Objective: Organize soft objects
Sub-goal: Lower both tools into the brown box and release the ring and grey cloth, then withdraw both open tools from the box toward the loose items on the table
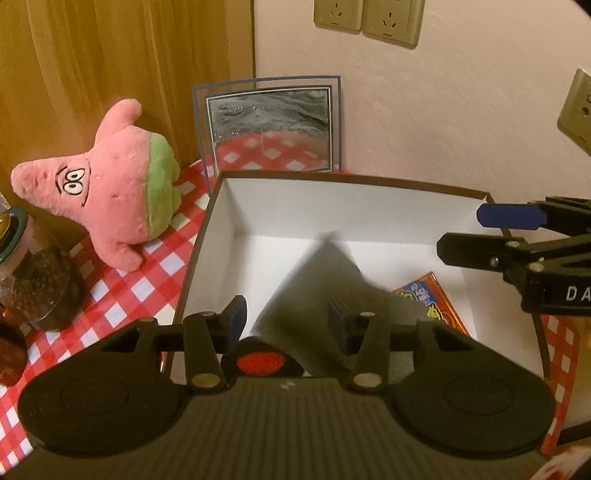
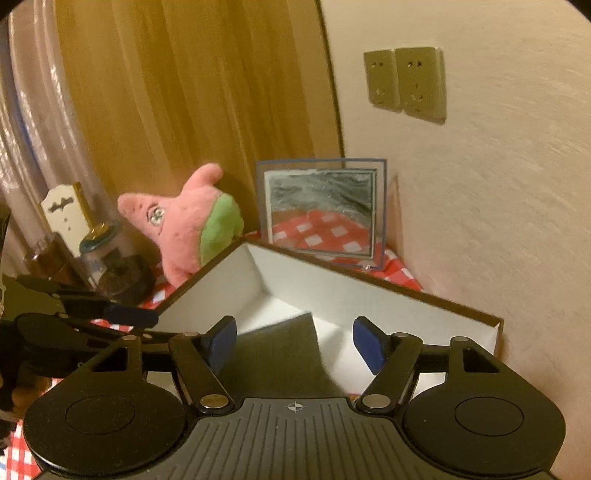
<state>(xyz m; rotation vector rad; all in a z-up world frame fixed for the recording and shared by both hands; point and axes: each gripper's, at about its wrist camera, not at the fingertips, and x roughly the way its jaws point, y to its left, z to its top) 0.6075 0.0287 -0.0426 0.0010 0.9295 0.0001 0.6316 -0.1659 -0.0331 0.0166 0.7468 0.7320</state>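
Observation:
A white box with a brown rim (image 1: 332,177) (image 2: 369,284) stands on the red checked cloth. A dark grey soft thing (image 1: 321,288) (image 2: 280,354), blurred, lies inside it. My left gripper (image 1: 288,319) stands open over the box's near edge, with the grey thing between its blue pads but not pinched. My right gripper (image 2: 294,336) is open too, its pads apart on either side of the grey thing. It also shows in the left wrist view as the right gripper (image 1: 476,232) over the box's right side. A pink and green star plush (image 1: 110,184) (image 2: 184,229) leans on the wooden panel left of the box.
An orange printed packet (image 1: 432,299) lies in the box's right corner. A framed picture (image 1: 269,125) (image 2: 321,210) stands against the wall behind the box. A glass jar (image 1: 33,280) (image 2: 110,266) sits left of the plush. Wall sockets (image 1: 365,18) are above.

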